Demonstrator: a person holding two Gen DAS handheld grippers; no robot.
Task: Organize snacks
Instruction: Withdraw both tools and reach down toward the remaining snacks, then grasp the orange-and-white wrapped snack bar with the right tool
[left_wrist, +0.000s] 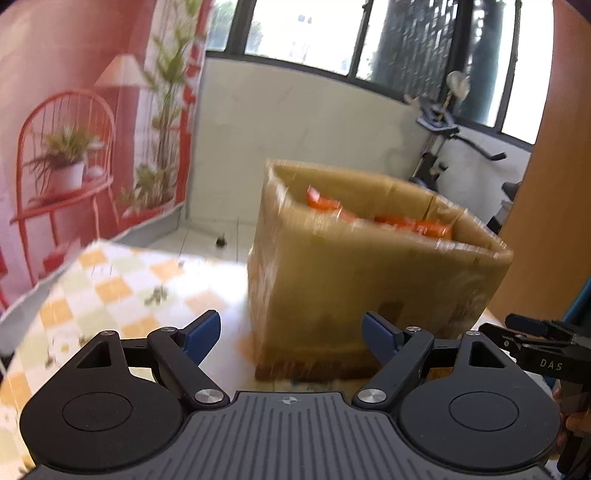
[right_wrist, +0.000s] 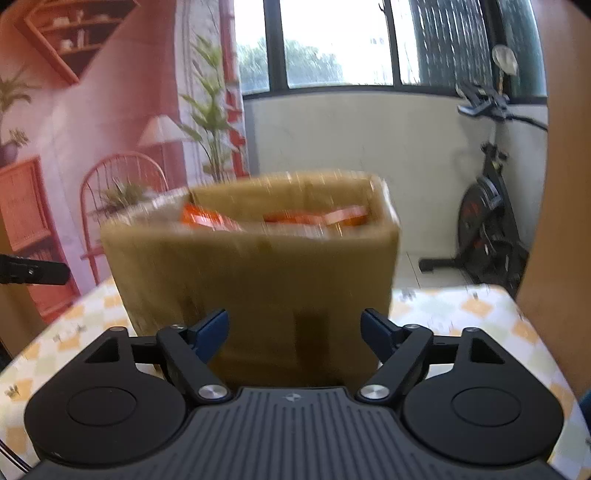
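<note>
One cardboard box (right_wrist: 255, 273) before exercise bike (right_wrist: 487, 229)

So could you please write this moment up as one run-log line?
stage: approach | left gripper: open, empty | right gripper: open, empty | cardboard box: on table, orange packets inside

Ahead of both hand-held grippers the box (left_wrist: 369, 280) was smeared by motion blur, its edges streaked. The orange packs (right_wrist: 314, 218) inside were blurred too; their print and number could not be told, and the box's near wall hid all but their tops. The right hand-held gripper (left_wrist: 532, 343) was cut off by the left view's right edge. The bench (right_wrist: 461, 314) ran out of frame beneath both bodies.
</note>
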